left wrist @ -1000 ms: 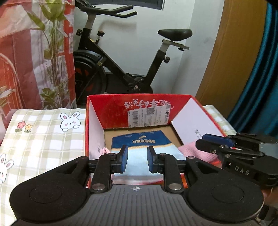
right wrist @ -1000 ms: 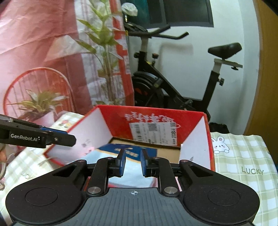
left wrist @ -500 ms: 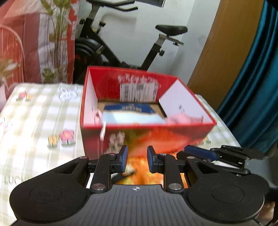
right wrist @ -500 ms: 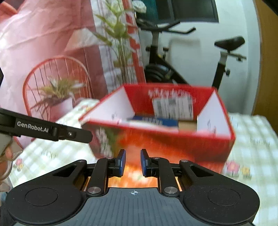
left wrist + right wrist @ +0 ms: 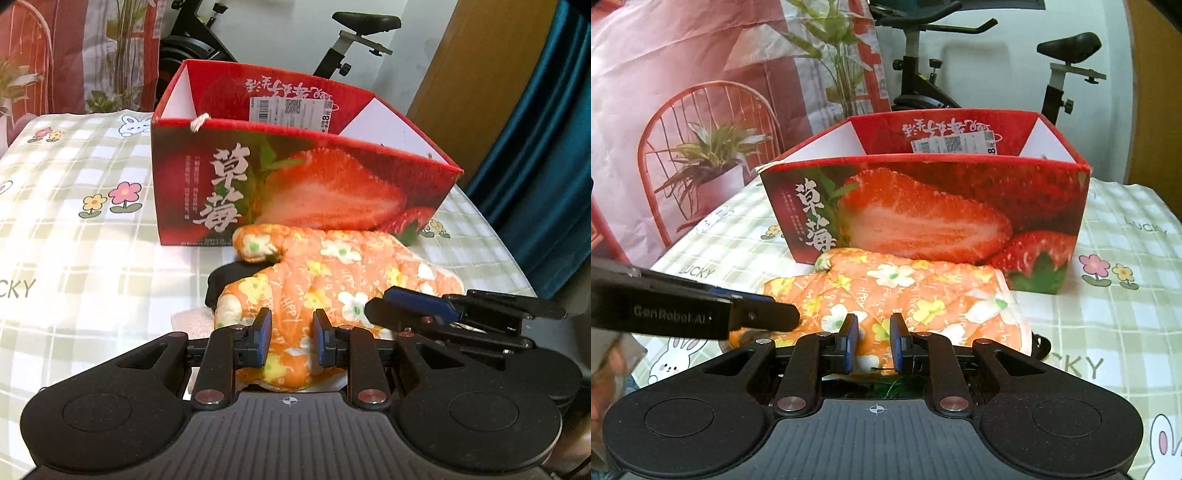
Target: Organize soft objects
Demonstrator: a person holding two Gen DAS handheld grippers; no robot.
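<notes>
1. The orange floral oven mitt (image 5: 332, 280) lies on the worktop (image 5: 74, 229) just in front of the strawberry box (image 5: 295, 184), likely its destination.
2. Left gripper (image 5: 290, 336) and right gripper (image 5: 873, 341) hover over the mitt, jaws slightly apart, gripping nothing.

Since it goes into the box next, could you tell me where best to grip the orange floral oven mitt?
Take the orange floral oven mitt by its near cuff edge, approaching from the front with a claw: it lies flat against the strawberry box, so the far side is blocked.
</notes>
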